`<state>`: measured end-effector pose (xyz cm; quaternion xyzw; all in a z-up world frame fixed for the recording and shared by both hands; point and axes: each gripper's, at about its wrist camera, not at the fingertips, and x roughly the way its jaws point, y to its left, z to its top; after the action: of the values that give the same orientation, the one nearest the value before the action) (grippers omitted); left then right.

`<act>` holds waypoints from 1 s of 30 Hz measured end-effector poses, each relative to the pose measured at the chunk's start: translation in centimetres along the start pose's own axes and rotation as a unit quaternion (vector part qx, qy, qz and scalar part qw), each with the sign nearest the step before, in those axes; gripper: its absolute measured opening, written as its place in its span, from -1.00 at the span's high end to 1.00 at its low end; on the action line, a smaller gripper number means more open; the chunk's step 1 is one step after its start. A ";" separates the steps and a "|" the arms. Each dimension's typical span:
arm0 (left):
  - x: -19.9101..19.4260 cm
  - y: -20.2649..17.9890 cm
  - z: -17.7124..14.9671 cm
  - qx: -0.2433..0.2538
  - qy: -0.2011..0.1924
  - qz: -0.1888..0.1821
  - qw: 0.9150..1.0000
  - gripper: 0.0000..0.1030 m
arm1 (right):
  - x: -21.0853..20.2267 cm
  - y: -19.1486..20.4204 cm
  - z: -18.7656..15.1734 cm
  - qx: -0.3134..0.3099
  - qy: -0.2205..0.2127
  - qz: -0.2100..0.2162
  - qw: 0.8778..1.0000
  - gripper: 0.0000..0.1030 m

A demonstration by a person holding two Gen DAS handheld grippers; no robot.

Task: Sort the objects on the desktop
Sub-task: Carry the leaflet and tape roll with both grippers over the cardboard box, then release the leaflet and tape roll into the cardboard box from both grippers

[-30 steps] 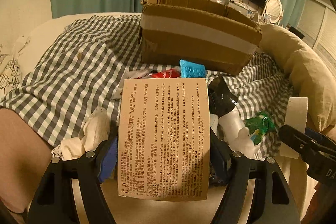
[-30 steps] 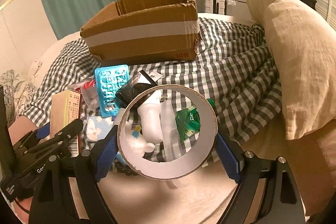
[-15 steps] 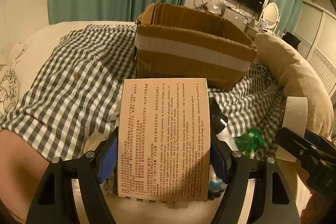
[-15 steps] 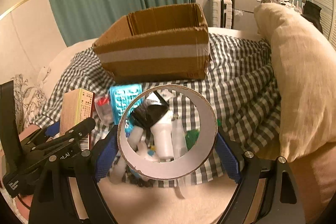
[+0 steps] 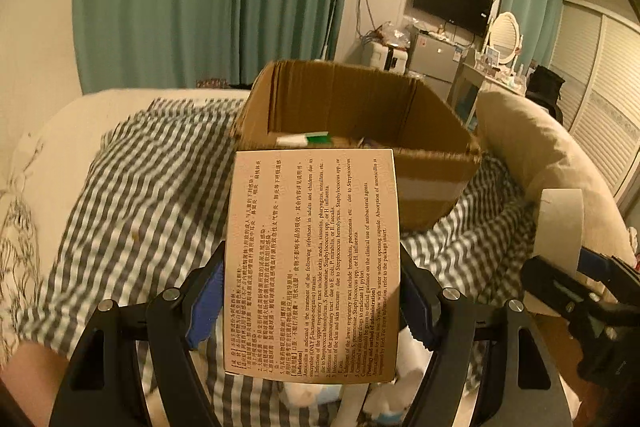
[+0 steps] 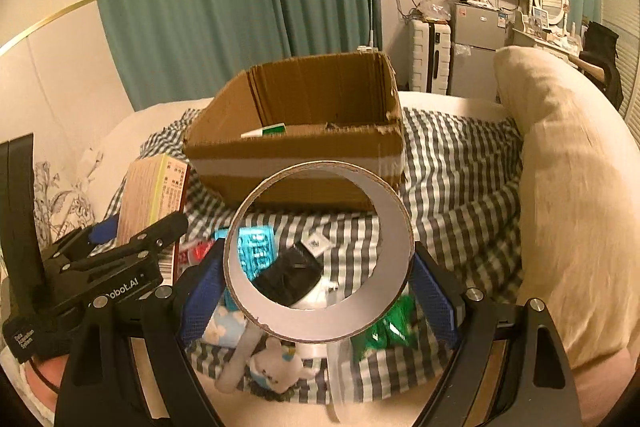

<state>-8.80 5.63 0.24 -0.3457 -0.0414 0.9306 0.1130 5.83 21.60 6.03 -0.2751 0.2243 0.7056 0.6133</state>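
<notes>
My left gripper point(image 5: 312, 301) is shut on a tan medicine box point(image 5: 314, 263) printed with text, held upright in front of an open cardboard box point(image 5: 352, 143). My right gripper point(image 6: 318, 287) is shut on a roll of tape point(image 6: 320, 251), held with its hole facing the camera, short of the same cardboard box point(image 6: 296, 147). The medicine box point(image 6: 154, 195) and left gripper point(image 6: 132, 251) show at the left of the right wrist view. The tape roll point(image 5: 560, 231) shows at the right of the left wrist view. A green and white item point(image 5: 304, 139) lies inside the cardboard box.
A checked cloth point(image 6: 460, 187) covers the bed. Below the tape lie a blue blister pack point(image 6: 256, 247), a black item point(image 6: 288, 275), a green wrapper point(image 6: 388, 327) and a small plush toy point(image 6: 272, 363). A beige pillow point(image 6: 572, 195) lies at the right.
Both grippers have risen and moved toward the cardboard box with their loads. The box's inside has come into view and the loose items have dropped lower in both views.
</notes>
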 end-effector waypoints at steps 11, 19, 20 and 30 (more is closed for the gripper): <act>2.1 -0.5 4.5 0.016 -0.018 0.004 1.000 -0.49 | 1.5 -0.5 4.7 -0.013 -0.017 0.013 1.000 -0.67; 5.4 -0.6 9.1 0.003 -0.031 -0.001 1.000 -0.49 | 4.7 -1.3 10.7 -0.019 -0.029 0.025 0.999 -0.67; 5.9 -0.5 9.6 0.002 -0.032 -0.001 0.999 -0.49 | 5.3 -1.4 11.3 -0.020 -0.028 0.027 0.999 -0.67; 12.1 0.2 13.8 -0.011 -0.024 0.001 1.000 -0.49 | 11.9 -4.0 15.6 0.003 -0.022 0.018 1.000 -0.67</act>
<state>-26.72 8.38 2.96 -0.3247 -0.0545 0.9381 0.1074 6.86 41.20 9.91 -0.2537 0.2176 0.7217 0.6061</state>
